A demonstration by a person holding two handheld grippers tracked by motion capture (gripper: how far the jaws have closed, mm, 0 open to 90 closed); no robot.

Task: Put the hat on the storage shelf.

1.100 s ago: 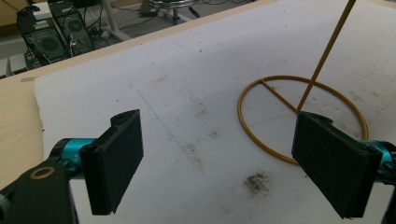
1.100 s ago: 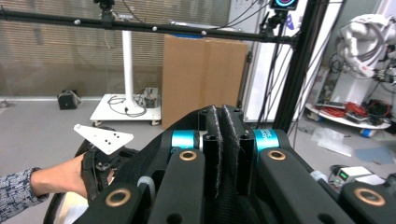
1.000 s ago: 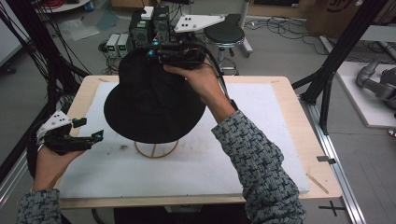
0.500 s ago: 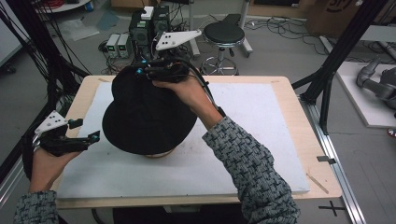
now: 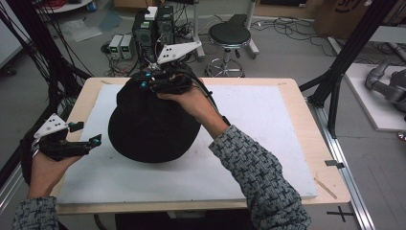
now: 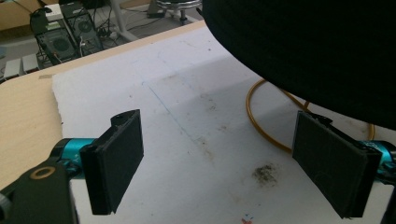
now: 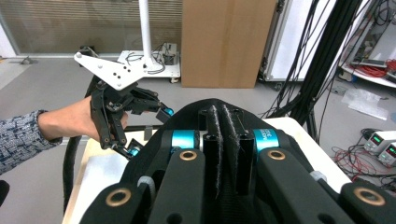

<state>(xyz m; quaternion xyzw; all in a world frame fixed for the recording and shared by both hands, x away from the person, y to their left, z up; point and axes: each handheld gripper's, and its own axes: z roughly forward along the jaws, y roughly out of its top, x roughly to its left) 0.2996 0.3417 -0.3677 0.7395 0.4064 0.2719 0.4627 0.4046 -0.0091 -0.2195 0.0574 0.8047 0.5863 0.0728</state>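
Note:
A black brimmed hat hangs over the middle left of the white mat, its brim close to the surface. My right gripper is shut on the hat's crown at the far side; in the right gripper view the jaws pinch a fold of the black hat. My left gripper hovers open and empty just left of the brim. In the left gripper view its pads stand wide apart, with the hat above them and a yellow wire ring lying on the mat beneath it.
The mat lies on a wooden table. Behind the table stand a black stool and computer boxes. Black frame posts rise at the right, and cables hang at the left.
My right gripper has brought the hat down and slightly left, and the hat now covers the wire ring that showed below it. The left gripper has stayed where it was.

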